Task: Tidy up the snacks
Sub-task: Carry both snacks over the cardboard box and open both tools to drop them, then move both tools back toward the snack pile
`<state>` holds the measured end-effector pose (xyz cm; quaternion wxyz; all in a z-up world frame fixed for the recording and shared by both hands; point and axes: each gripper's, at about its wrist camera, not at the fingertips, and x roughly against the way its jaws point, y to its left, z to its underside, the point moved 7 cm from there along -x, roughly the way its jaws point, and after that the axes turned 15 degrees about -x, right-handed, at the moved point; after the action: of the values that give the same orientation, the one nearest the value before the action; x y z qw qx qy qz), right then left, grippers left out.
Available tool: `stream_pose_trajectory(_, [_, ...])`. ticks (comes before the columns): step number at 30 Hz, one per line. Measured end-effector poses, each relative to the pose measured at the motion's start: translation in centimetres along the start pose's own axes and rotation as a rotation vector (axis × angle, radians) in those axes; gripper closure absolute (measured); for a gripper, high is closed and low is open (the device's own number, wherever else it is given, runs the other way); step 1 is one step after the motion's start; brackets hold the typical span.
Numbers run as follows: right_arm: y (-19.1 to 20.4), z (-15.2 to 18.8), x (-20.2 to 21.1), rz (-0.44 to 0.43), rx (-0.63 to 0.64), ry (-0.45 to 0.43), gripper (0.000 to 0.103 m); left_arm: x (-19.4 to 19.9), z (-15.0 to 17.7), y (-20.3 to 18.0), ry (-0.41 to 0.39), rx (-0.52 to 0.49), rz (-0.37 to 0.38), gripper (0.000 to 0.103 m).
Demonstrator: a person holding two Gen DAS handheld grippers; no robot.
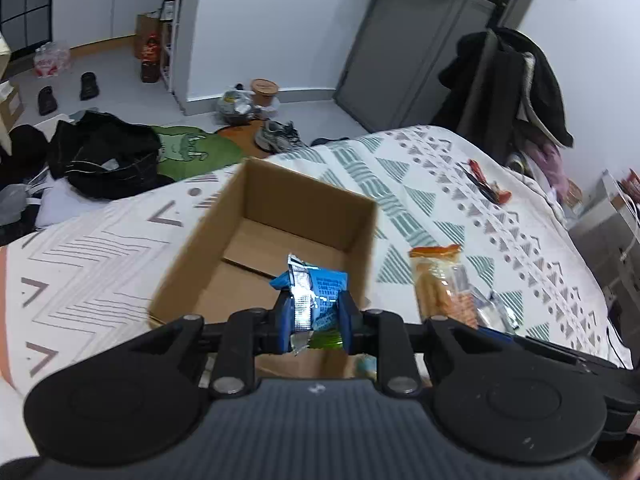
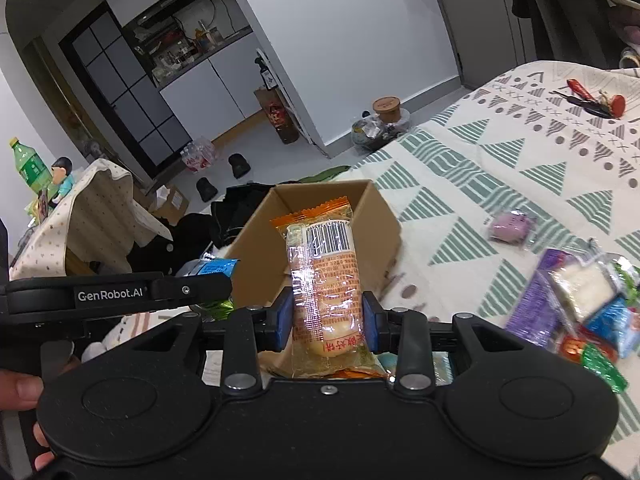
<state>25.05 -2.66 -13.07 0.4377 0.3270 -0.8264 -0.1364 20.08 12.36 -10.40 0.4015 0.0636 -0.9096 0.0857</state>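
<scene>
An open cardboard box [image 1: 208,240] sits on the patterned bed; it also shows in the right wrist view [image 2: 384,216]. My left gripper [image 1: 314,312] is shut on a blue and silver snack packet [image 1: 316,292], held over the box's near edge. My right gripper [image 2: 326,316] is shut on an orange-topped clear snack packet [image 2: 324,264], just in front of the box. The left gripper's side [image 2: 120,294] and its blue packet [image 2: 212,268] show at left in the right wrist view. The orange packet also shows in the left wrist view [image 1: 440,284].
A pile of loose snacks [image 2: 580,300] lies on the bed at right, with a purple packet [image 2: 512,226] apart from it. Keys with a red tag [image 2: 596,100] lie farther back. Clothes and shoes cover the floor [image 1: 108,156] beyond the bed.
</scene>
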Motion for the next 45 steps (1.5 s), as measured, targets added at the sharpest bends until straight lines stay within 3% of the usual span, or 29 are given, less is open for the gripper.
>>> stream_pose_trajectory(16, [2.7, -0.2, -3.9, -0.035, -0.031, 0.015, 0.069, -1.3, -1.2, 5.2, 0.004, 0.063, -0.018, 0.076])
stream_pose_trajectory(18, [2.7, -0.3, -4.2, -0.038, -0.041, 0.016, 0.068, -1.4, -1.2, 5.6, 0.015, 0.067, -0.024, 0.070])
stream_pose_trajectory(20, [2.8, -0.3, -4.4, -0.043, -0.053, 0.023, 0.068, -1.3, -1.2, 5.9, 0.016, 0.076, -0.027, 0.046])
stream_pose_trajectory(23, [2.7, -0.2, -4.4, -0.016, -0.043, 0.012, 0.053, -0.6, -1.4, 6.4, -0.021, 0.098, -0.043, 0.022])
stream_pose_trajectory(24, [2.6, -0.2, -4.2, -0.006, -0.043, 0.000, 0.044, -0.3, -1.5, 6.4, -0.038, 0.103, -0.041, 0.020])
stream_pose_trajectory(25, [2.5, -0.3, -4.0, -0.003, -0.044, -0.007, 0.042, -0.1, -1.6, 6.4, -0.046, 0.103, -0.038, 0.017])
stream_pose_trajectory(27, [2.2, -0.4, -3.5, 0.002, -0.050, -0.004, 0.040, 0.2, -1.8, 6.2, -0.049, 0.097, -0.037, 0.016])
stream_pose_trajectory(31, [1.8, -0.5, -1.8, 0.032, -0.036, -0.025, 0.026, 0.6, -2.1, 5.3, -0.029, 0.051, -0.008, 0.015])
stream_pose_trajectory(35, [1.6, -0.6, 0.2, 0.049, -0.018, -0.036, 0.021, 1.5, -2.2, 4.2, -0.043, 0.028, -0.009, 0.015])
stream_pose_trajectory(39, [0.9, -1.0, 2.5, 0.084, 0.000, -0.055, 0.007, 2.2, -2.1, 2.4, -0.037, -0.021, -0.009, 0.015])
stream_pose_trajectory(45, [-1.1, -1.2, 5.6, 0.128, 0.016, -0.061, 0.000, 3.2, -1.8, -0.3, -0.033, -0.062, 0.014, 0.015])
